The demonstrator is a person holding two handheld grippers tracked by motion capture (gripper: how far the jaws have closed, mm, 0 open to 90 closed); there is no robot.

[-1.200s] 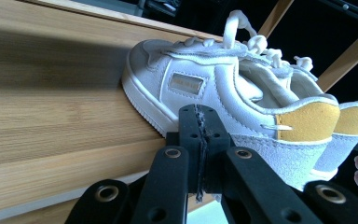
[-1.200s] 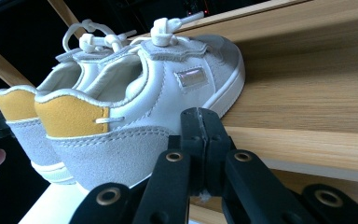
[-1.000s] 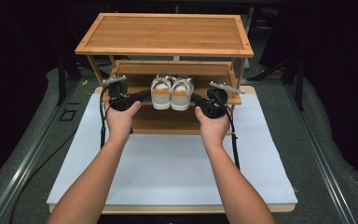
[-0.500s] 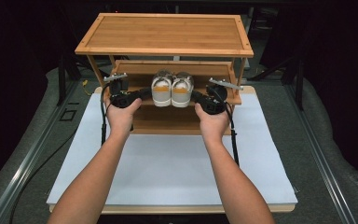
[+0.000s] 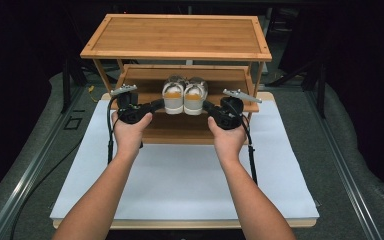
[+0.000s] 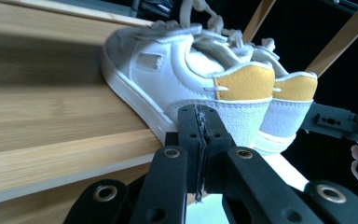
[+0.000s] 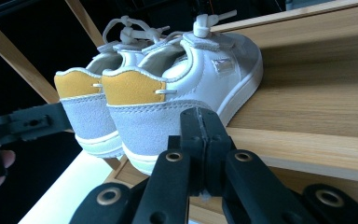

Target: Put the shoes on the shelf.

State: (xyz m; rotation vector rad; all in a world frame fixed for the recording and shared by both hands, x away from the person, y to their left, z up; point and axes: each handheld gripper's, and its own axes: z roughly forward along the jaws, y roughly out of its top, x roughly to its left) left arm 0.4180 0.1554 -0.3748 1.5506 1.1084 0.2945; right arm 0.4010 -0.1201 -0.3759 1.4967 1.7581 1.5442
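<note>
A pair of white sneakers, left shoe (image 5: pixel 173 95) and right shoe (image 5: pixel 195 95), stands heels toward me on the middle shelf (image 5: pixel 140 77) of a bamboo shoe rack. They have yellow heel tabs and grey suede heels. My left gripper (image 5: pixel 158 103) points at the left shoe's (image 6: pixel 168 70) heel from the left. Its jaws (image 6: pixel 199 114) have just closed and are shut with nothing between them. My right gripper (image 5: pixel 206 105) mirrors it at the right shoe's (image 7: pixel 186 79) heel. It is also just closed (image 7: pixel 200 116) and shut on nothing.
The rack's top shelf (image 5: pixel 177 37) overhangs the shoes, and slanted side posts (image 5: pixel 252 80) flank them. A lower shelf (image 5: pixel 180 130) sits under the grippers. The rack stands on a white board (image 5: pixel 180 180) over grey matting (image 5: pixel 360 165). Cables trail from both grippers.
</note>
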